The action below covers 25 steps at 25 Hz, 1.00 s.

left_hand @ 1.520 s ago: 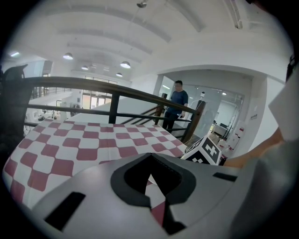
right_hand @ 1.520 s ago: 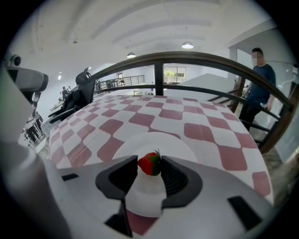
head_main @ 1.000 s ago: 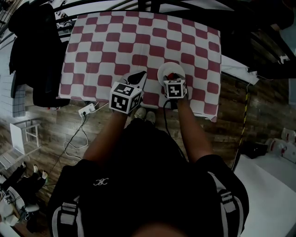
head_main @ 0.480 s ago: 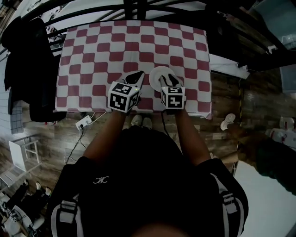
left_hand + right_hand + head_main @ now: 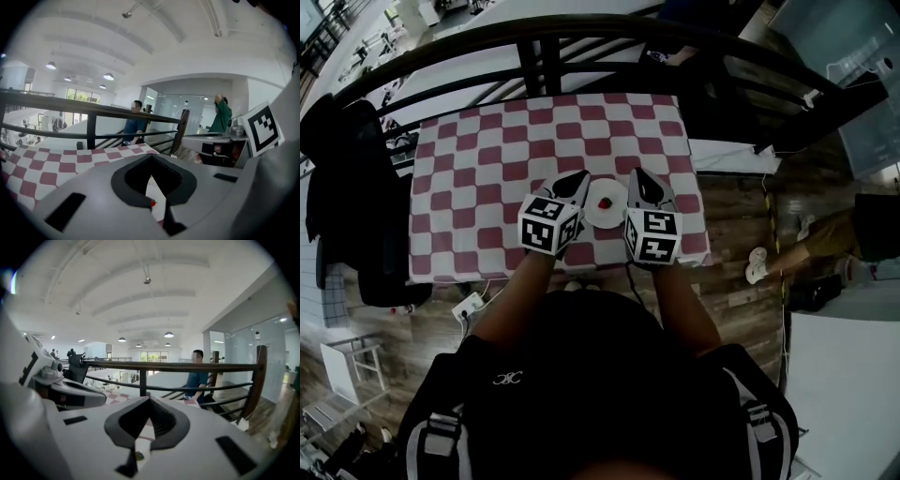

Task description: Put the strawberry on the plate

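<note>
A small red strawberry (image 5: pixel 606 202) lies on the white plate (image 5: pixel 592 215) near the front edge of the red-and-white checked table (image 5: pixel 487 159). My left gripper (image 5: pixel 578 177) is held above the table just left of the plate, jaws shut and empty. Just right of the plate is my right gripper (image 5: pixel 637 175), also shut with nothing in it. In the left gripper view the shut jaws (image 5: pixel 151 159) leave a slit through which the strawberry (image 5: pixel 152 203) shows below. The right gripper view shows the same past its own shut jaws (image 5: pixel 149 401), with the strawberry (image 5: pixel 139 455) underneath.
A black railing (image 5: pixel 534 52) runs along the table's far side. Dark clothing (image 5: pixel 352 178) hangs at the left. A power strip (image 5: pixel 470 306) and cable lie on the wooden floor. A person in blue (image 5: pixel 197 376) stands beyond the railing.
The right gripper has drawn back off the plate to its right side and its jaws have shut. The strawberry now lies alone on the plate. The head view has risen.
</note>
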Tool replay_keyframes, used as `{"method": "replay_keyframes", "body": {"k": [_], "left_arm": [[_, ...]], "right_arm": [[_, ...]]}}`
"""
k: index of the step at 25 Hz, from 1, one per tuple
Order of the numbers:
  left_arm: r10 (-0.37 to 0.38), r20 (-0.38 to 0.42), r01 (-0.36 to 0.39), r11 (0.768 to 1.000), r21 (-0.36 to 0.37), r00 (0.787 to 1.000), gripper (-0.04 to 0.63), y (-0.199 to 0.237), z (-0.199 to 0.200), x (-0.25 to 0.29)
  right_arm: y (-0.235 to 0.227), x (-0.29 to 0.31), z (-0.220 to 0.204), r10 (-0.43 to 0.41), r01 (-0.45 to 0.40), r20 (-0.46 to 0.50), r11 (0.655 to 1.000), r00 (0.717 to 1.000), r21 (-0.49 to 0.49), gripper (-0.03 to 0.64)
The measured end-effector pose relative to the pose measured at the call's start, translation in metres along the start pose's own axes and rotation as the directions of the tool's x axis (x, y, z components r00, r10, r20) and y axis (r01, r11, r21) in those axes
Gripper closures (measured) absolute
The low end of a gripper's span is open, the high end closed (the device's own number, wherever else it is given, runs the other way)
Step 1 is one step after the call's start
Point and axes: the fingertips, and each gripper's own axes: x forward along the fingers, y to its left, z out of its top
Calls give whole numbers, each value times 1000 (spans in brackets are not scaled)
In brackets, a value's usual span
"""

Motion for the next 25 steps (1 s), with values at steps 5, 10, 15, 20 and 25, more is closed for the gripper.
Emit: {"method": "replay_keyframes", "body": {"k": [5, 10, 15, 20, 25], "left_arm": [[-24, 58, 23, 999, 23, 998, 607, -12, 33, -1], [-17, 94, 13, 999, 44, 995, 606, -15, 54, -4], [-17, 77, 13, 999, 52, 997, 606, -16, 51, -1], [-16, 64, 13, 999, 51, 998, 606, -13, 45, 0], [-16, 64, 14, 999, 34, 998, 607, -11, 45, -2]], "right_arm": [[0, -25, 47, 59, -63, 111, 997, 992, 38, 604], [-4, -29, 56, 53, -60, 138, 997, 989, 43, 604], [-5, -26, 51, 39, -43, 125, 998, 991, 34, 604], [-5, -25, 49, 36, -41, 118, 999, 992, 36, 604], [-4, -23, 47, 29, -32, 110, 999, 994, 28, 604]]}}
